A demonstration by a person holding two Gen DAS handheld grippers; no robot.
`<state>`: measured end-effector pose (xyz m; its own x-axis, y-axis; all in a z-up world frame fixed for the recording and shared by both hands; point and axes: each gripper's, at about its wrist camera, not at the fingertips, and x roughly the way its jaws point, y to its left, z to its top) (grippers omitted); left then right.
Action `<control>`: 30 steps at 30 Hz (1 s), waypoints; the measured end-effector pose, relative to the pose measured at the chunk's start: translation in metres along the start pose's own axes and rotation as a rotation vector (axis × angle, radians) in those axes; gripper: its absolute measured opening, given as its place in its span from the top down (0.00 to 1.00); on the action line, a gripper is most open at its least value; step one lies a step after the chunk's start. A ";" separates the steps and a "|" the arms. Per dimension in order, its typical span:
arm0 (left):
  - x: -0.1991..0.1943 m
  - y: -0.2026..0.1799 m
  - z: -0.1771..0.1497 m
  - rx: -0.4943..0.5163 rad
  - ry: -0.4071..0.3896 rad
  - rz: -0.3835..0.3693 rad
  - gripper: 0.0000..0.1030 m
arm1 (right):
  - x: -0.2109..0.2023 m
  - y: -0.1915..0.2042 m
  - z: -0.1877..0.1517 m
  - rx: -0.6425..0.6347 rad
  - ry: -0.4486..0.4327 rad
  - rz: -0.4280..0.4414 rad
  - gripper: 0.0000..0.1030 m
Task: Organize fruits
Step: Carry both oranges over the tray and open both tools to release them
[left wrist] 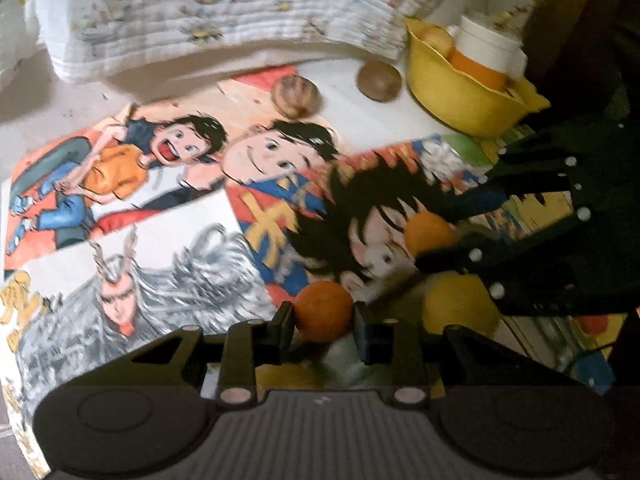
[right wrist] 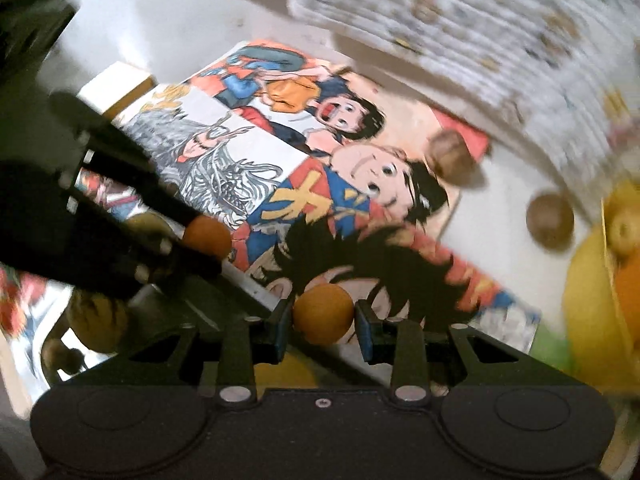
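Fruit tally, as I judged it. In the yellow bowl [left wrist: 460, 96] at the table's far edge: some fruit already. My left gripper [left wrist: 323, 320] clamped one orange [left wrist: 323, 314]; my right gripper [right wrist: 323, 322] clamped another orange [right wrist: 323, 314]. Outstanding: two brown fruits [left wrist: 295, 96] beside the bowl.

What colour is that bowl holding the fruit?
Yellow; the bowl shows best in the left wrist view.
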<state>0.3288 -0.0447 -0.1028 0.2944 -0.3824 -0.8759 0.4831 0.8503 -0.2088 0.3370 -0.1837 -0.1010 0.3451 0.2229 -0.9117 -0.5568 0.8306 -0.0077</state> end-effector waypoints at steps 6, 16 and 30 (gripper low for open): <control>0.004 -0.013 -0.014 0.031 0.039 -0.007 0.67 | 0.002 -0.001 -0.012 0.124 0.012 0.029 0.65; 0.012 -0.026 -0.018 0.098 0.074 0.014 0.67 | 0.008 -0.025 -0.012 0.339 0.083 0.082 0.65; 0.019 -0.027 -0.014 0.103 0.090 0.021 0.67 | 0.014 -0.037 -0.015 0.443 0.146 0.082 0.65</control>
<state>0.3099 -0.0701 -0.1193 0.2327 -0.3273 -0.9158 0.5610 0.8144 -0.1485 0.3511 -0.2190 -0.1197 0.1858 0.2495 -0.9504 -0.1909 0.9580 0.2141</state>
